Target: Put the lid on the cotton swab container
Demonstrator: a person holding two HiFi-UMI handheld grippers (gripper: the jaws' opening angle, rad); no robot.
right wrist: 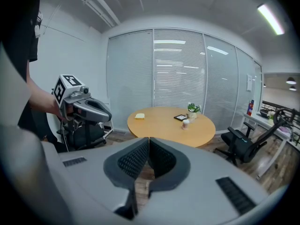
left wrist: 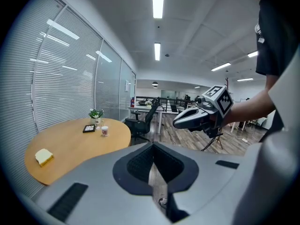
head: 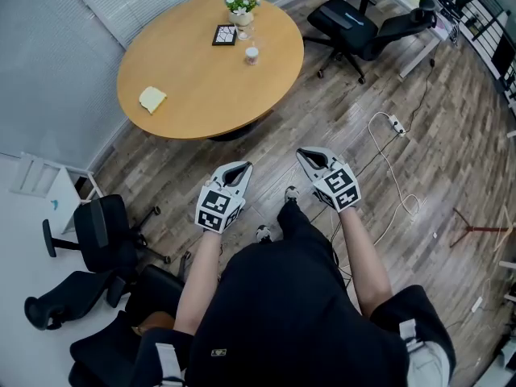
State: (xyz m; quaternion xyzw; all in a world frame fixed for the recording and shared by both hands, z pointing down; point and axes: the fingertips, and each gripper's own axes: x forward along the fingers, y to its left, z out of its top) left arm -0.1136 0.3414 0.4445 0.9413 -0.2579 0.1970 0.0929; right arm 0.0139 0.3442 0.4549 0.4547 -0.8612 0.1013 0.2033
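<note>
Wooden table (head: 201,87) is well away, so nothing's started imo. Left gripper (head: 246,168) and right gripper (head: 301,155) both have jaws closed on nothing. What looks like the swab container (head: 251,54) sits by the plant (head: 241,5); can't spot the lid.

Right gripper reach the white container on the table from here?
Probably not. The right gripper is by the person's legs; the white container stands on the table far ahead. Only floor lies between: step closer.
</note>
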